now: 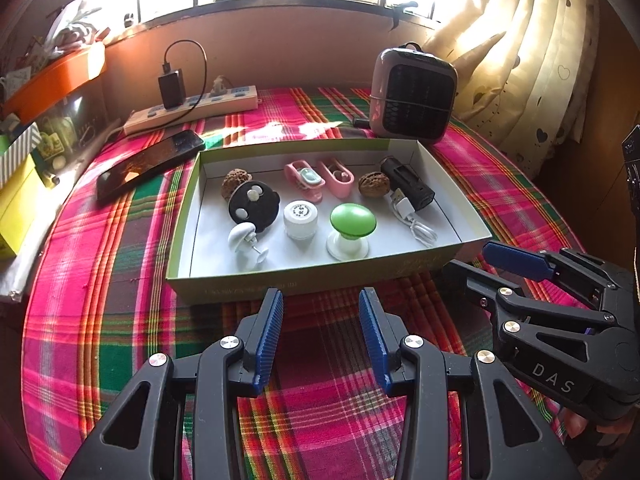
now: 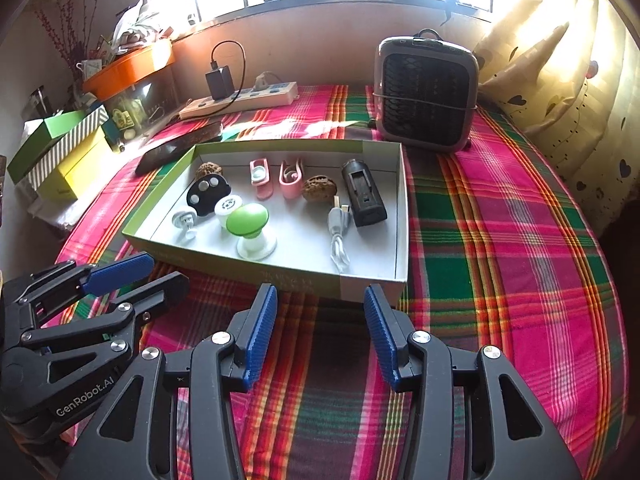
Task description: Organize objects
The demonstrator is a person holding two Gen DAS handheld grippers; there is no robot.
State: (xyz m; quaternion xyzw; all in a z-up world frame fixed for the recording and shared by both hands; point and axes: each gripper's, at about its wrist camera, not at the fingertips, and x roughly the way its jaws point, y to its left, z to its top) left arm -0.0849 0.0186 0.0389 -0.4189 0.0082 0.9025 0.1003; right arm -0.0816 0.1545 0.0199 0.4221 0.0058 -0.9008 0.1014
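A shallow green-walled cardboard box (image 1: 224,284) (image 2: 372,284) lies on the plaid cloth. It holds two walnuts (image 1: 374,185), a black disc with white buttons (image 1: 254,206), a white suction hook (image 1: 244,244), a white cap (image 1: 300,219), a green knob on a white base (image 1: 352,222) (image 2: 247,220), two pink clips (image 1: 338,176), a black device (image 1: 408,184) (image 2: 364,196) and a white USB cable (image 1: 416,224). My left gripper (image 1: 320,300) (image 2: 168,270) is open and empty just before the box's front wall. My right gripper (image 2: 320,296) (image 1: 470,258) is open and empty at the box's front right corner.
A small grey heater (image 2: 428,92) stands behind the box at the right. A power strip (image 1: 192,110) with a black charger and a dark phone (image 1: 148,164) lie at the back left. Stacked boxes (image 2: 60,156) line the left edge; a curtain (image 1: 532,60) hangs at the right.
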